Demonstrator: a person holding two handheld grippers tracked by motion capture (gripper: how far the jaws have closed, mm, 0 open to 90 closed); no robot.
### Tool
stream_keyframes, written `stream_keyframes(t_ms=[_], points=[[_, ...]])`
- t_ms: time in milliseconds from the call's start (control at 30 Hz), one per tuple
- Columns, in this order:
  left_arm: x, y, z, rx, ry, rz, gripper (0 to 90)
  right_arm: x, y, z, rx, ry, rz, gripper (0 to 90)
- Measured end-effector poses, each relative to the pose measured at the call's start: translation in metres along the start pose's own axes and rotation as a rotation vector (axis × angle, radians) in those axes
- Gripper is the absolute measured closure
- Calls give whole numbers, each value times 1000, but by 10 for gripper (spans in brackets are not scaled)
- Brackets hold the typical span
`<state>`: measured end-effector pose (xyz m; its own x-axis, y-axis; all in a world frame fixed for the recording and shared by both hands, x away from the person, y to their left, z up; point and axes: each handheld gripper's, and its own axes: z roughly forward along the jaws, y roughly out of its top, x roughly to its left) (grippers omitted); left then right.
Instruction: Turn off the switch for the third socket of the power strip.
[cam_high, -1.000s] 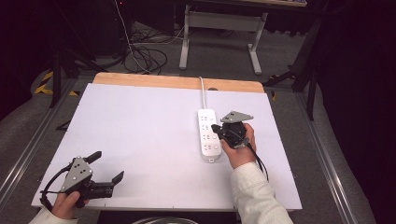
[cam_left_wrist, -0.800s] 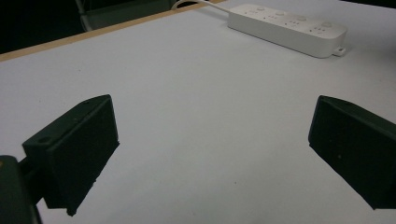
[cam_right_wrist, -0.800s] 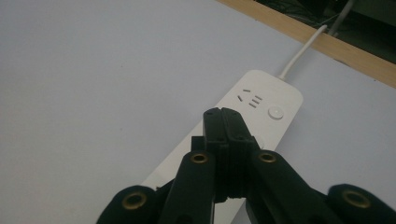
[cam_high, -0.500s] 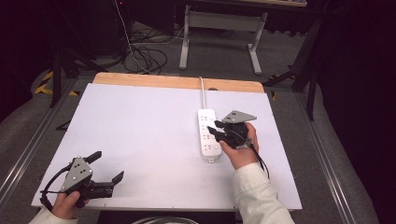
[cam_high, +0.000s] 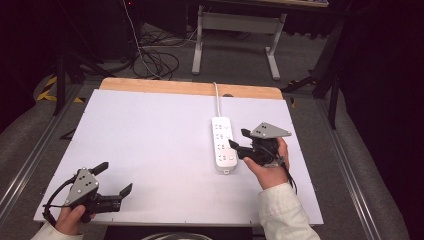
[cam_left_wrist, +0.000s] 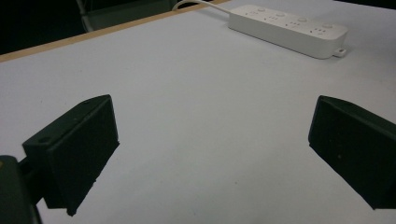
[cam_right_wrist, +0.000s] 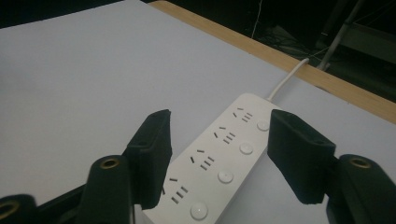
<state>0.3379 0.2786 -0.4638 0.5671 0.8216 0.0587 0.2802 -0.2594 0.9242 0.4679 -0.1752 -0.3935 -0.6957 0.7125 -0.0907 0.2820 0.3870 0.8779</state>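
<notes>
A white power strip (cam_high: 222, 144) lies right of the table's middle, its cord (cam_high: 217, 99) running to the far edge. My right gripper (cam_high: 239, 140) is open just to the strip's right, its jaws pointing left over the strip's near half. In the right gripper view the strip (cam_right_wrist: 219, 161) lies between and below the two spread jaws, with several sockets and round buttons showing. My left gripper (cam_high: 114, 180) is open at the table's near left corner, with nothing between its jaws. In the left gripper view the strip (cam_left_wrist: 289, 29) lies far off at the upper right.
The white table top (cam_high: 150, 145) has a wooden strip (cam_high: 190, 88) along its far edge. Behind the table are a metal stand (cam_high: 235, 30) and loose cables (cam_high: 155, 60) on the floor. Metal rails (cam_high: 30, 155) run along both sides.
The right gripper has shifted slightly toward the power strip. The left gripper has not moved.
</notes>
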Motion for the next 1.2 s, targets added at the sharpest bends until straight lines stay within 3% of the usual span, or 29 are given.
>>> stream_keyframes(t_ms=[167,567,900,1100,1200], points=[[0,0,0,0,1,-1,22,1,-6,-16,-18,1,-6,349],[0,0,0,1,5,-2,22,-2,-31,-49,-60,55,75,275],[0,0,0,2,9,-2,22,0,-60,-58,-24,85,76,234],[0,0,0,1,6,-5,22,4,-79,-56,36,122,32,220],[0,0,0,2,6,-3,22,7,-88,-55,30,121,34,220]])
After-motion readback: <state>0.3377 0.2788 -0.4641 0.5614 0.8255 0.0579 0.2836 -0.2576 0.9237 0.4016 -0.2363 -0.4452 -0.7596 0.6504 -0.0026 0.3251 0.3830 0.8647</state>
